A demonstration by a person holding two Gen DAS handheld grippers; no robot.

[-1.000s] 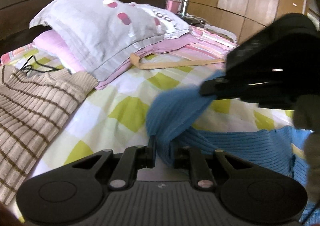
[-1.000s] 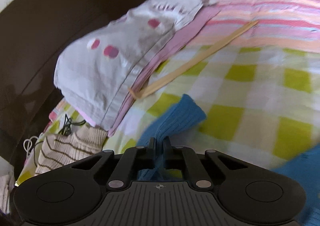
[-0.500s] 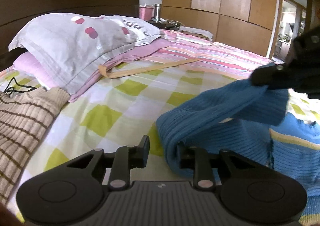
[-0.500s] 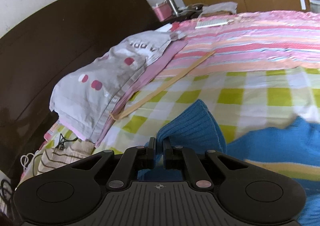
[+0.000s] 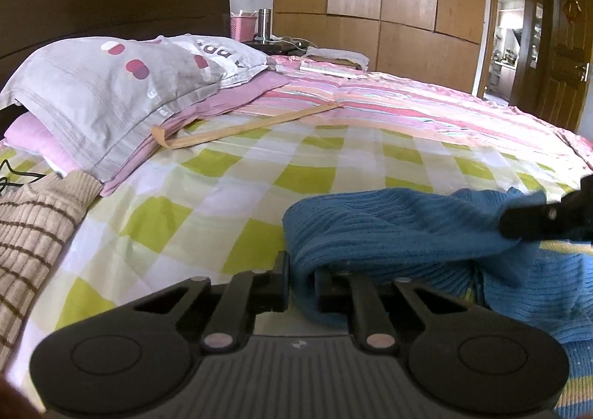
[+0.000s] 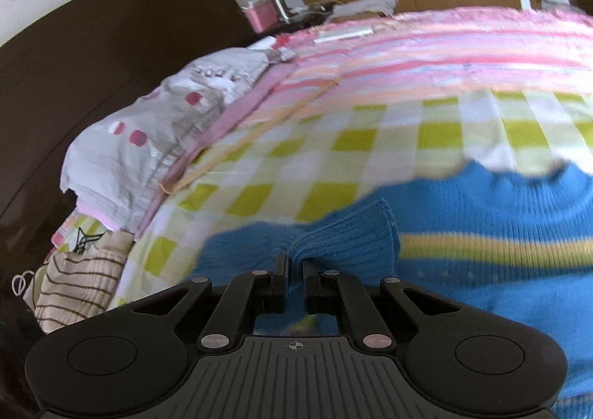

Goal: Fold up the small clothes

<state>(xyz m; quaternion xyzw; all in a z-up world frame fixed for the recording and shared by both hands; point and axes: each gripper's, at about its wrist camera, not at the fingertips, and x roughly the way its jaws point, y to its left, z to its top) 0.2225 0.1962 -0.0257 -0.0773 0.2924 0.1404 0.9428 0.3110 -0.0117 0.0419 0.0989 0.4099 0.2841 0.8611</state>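
Observation:
A small blue knit sweater (image 5: 400,233) with a yellow stripe lies on the green-checked bed sheet (image 5: 207,204). My left gripper (image 5: 302,280) is shut on a fold of its blue sleeve. My right gripper (image 6: 294,278) is shut on the sleeve's ribbed cuff (image 6: 352,237), held over the sweater's body (image 6: 500,218). The right gripper's black tip (image 5: 533,220) shows at the right edge of the left wrist view, pinching the same sleeve.
A beige brown-striped sweater (image 5: 29,233) lies at the left. Grey and pink pillows (image 5: 111,92) sit by the dark headboard. A tan strap (image 5: 237,129) lies on the sheet. A pink striped blanket (image 5: 426,107) covers the far side; wooden wardrobes stand behind.
Both grippers have carried the blue sleeve to the right, over the sweater's body. The right gripper has moved away from the left one, stretching the sleeve between them.

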